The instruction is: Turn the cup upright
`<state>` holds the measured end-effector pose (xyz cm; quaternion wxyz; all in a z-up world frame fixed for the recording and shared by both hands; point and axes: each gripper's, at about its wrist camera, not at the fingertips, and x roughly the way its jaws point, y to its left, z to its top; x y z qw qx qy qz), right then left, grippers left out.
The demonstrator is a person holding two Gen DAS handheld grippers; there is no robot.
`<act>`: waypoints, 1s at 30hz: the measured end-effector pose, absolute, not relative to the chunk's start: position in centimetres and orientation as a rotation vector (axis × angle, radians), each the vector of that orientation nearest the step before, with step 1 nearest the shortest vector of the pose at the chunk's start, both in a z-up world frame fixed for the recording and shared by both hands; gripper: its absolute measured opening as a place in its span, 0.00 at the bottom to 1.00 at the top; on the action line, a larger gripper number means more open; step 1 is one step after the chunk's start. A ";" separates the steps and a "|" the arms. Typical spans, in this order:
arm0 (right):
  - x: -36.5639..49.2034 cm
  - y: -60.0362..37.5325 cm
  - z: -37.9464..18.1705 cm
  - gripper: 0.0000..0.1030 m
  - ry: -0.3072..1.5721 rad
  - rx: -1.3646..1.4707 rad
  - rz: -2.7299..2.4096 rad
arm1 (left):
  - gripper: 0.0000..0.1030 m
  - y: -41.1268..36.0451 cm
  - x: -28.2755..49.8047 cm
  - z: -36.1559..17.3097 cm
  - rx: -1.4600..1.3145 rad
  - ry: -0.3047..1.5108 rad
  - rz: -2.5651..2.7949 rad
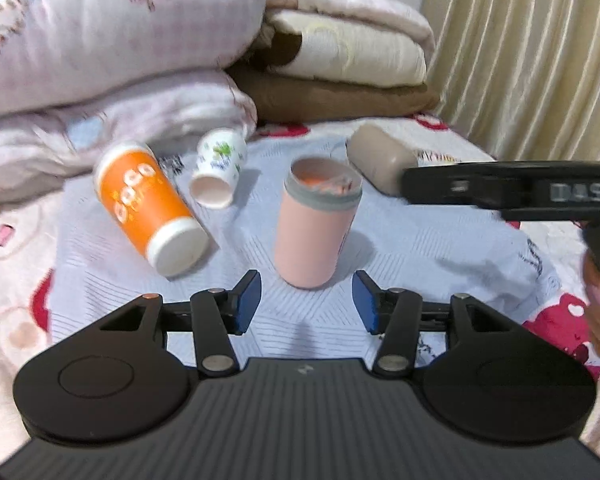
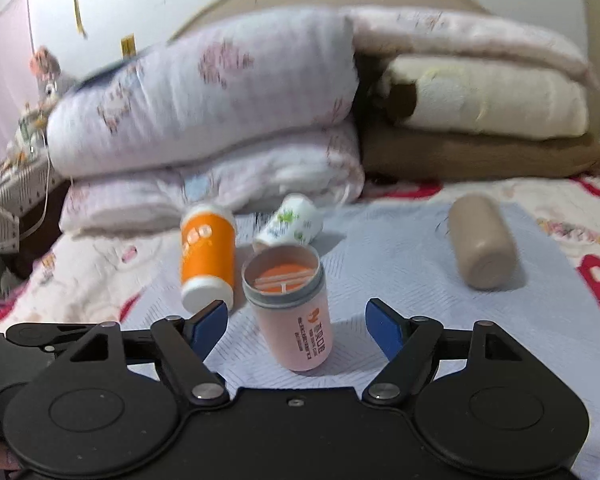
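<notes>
A pink cup [image 1: 314,228] with a grey rim stands upright on the pale blue mat [image 1: 420,248], mouth up. It also shows in the right wrist view [image 2: 296,316]. My left gripper [image 1: 306,304] is open and empty, just in front of the cup. My right gripper [image 2: 298,328] is open, its blue pads [image 2: 384,330] on either side of the cup without touching it. The right gripper's black body [image 1: 512,192] crosses the right of the left wrist view.
An orange cup [image 1: 148,204] with a white lid, a small floral cup [image 1: 220,168] and a brown cup [image 1: 380,160] lie on their sides on the mat. Folded quilts [image 1: 120,60] and blankets [image 1: 348,64] are stacked behind. A curtain [image 1: 540,60] hangs at the right.
</notes>
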<state>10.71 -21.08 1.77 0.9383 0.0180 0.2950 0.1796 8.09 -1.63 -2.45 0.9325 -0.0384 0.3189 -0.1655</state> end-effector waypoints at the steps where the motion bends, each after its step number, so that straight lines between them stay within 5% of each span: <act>1: 9.8 -21.4 2.5 0.78 0.579 0.035 0.357 | 0.48 -1.5 7.5 -1.8 -0.072 0.632 -0.315; 22: -2.3 -23.6 5.4 0.78 0.446 0.043 0.224 | 0.48 1.3 -2.1 4.0 -0.112 0.481 -0.141; 30: -3.5 -22.5 3.2 0.92 0.474 0.072 0.229 | 0.51 0.9 -3.7 3.2 -0.065 0.477 -0.138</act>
